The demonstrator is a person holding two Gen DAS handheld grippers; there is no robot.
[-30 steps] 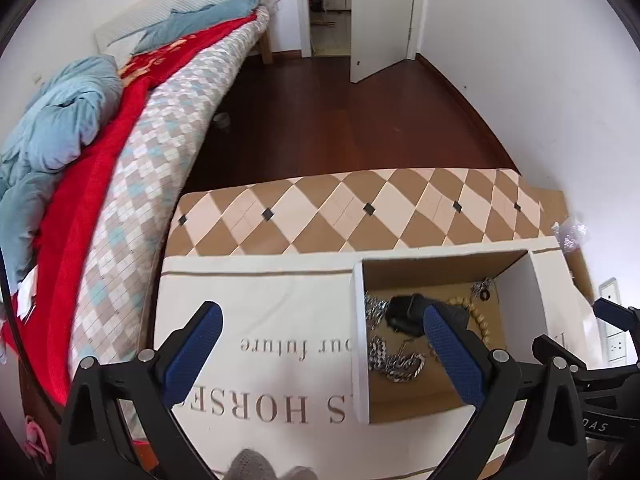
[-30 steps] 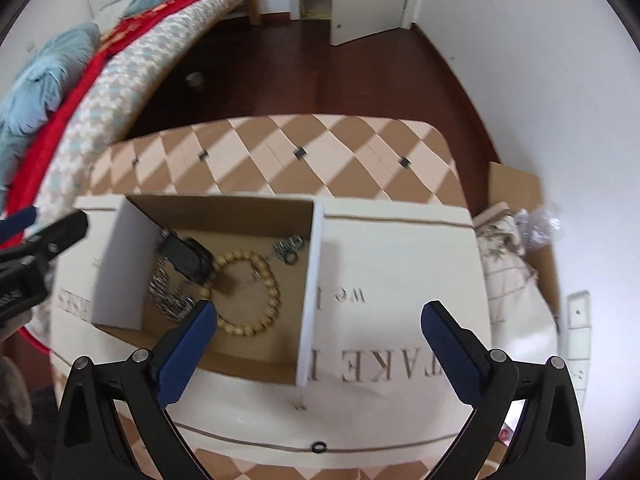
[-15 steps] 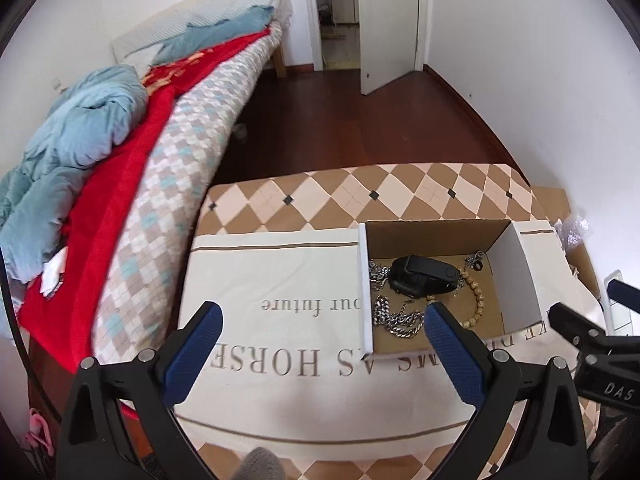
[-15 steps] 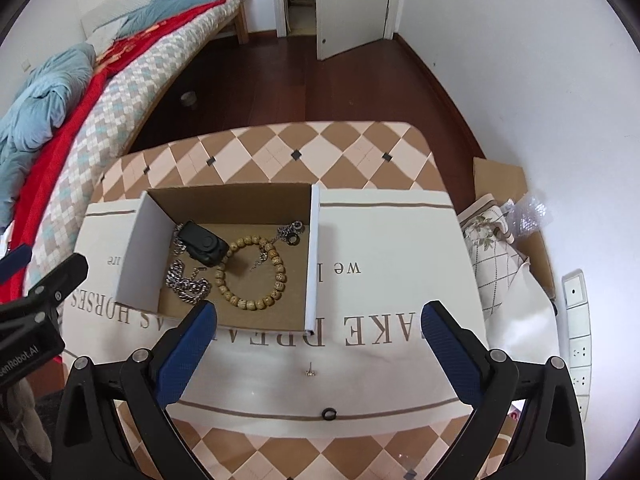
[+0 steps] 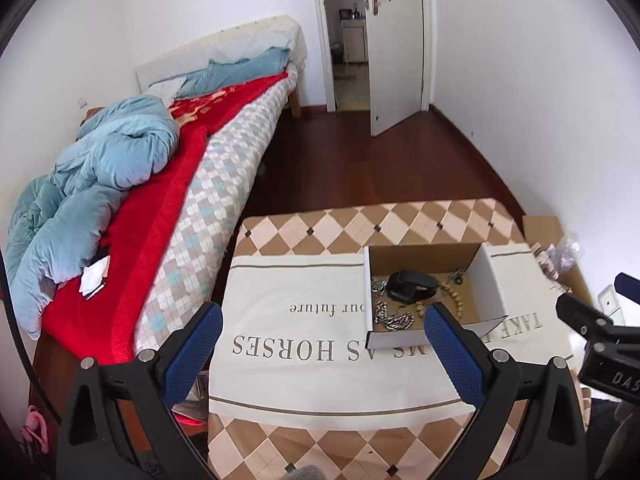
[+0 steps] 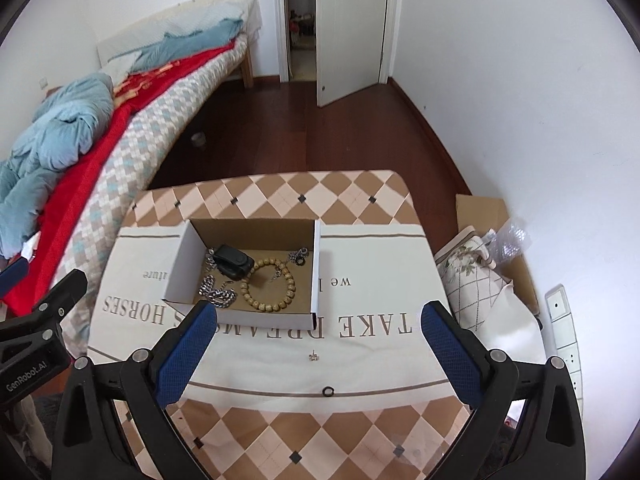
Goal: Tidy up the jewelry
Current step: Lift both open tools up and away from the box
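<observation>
An open cardboard box (image 6: 314, 276) (image 5: 370, 280) sits on a white printed cloth (image 6: 372, 276) over the checkered table. Inside lie a wooden bead bracelet (image 6: 270, 285), a silver chain (image 6: 218, 294), a black case (image 6: 234, 261) and a small silver piece (image 6: 299, 256). On the cloth in front of the box rest a small stud earring (image 6: 315, 356) and a black ring (image 6: 327, 391). My right gripper (image 6: 316, 340) hangs open above them, empty. My left gripper (image 5: 324, 340) is open and empty, left of the box.
A bed (image 5: 172, 184) with red and blue bedding runs along the table's left side. A cushion (image 6: 476, 276), bubble wrap (image 6: 510, 240) and flat cardboard (image 6: 480, 212) lie right of the table. A power strip (image 6: 564, 328) is on the floor. A door (image 6: 352, 28) stands ajar beyond dark wood floor.
Both grippers have risen and pulled back from the box, so it looks smaller and more of the room shows. The stud and ring have come fully into the right view.
</observation>
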